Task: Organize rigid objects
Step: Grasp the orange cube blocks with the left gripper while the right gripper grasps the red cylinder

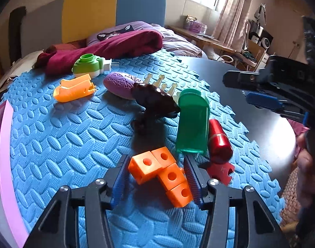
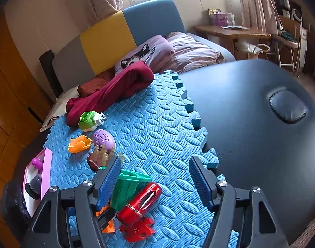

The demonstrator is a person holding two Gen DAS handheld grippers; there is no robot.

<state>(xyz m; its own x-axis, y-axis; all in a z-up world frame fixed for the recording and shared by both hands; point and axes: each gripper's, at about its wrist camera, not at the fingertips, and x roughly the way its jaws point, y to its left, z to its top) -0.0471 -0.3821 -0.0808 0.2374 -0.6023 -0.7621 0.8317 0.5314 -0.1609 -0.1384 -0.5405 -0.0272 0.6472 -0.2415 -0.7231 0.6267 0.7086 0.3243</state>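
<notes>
A chain of orange cubes with round holes (image 1: 167, 171) lies on the blue foam mat (image 1: 74, 144), and my left gripper (image 1: 155, 159) is shut on it, a blue pad against each side. Just beyond it lie a green translucent tub (image 1: 192, 122), a red metal cylinder (image 1: 219, 140) and a red puzzle piece (image 1: 219, 171). My right gripper (image 2: 154, 161) hovers open above the tub (image 2: 126, 188) and the cylinder (image 2: 140, 200), holding nothing. It also shows from the side at the right of the left wrist view, right gripper (image 1: 237, 88).
Farther back on the mat lie a dark brown toy (image 1: 155, 101), a purple oval (image 1: 120, 82), an orange scoop (image 1: 74, 88) and a green plug-in device (image 1: 89, 65). A pink tray (image 2: 45, 165) sits at the left edge. Maroon cloth (image 1: 107, 47) lies behind. A dark padded table (image 2: 250, 113) lies to the right.
</notes>
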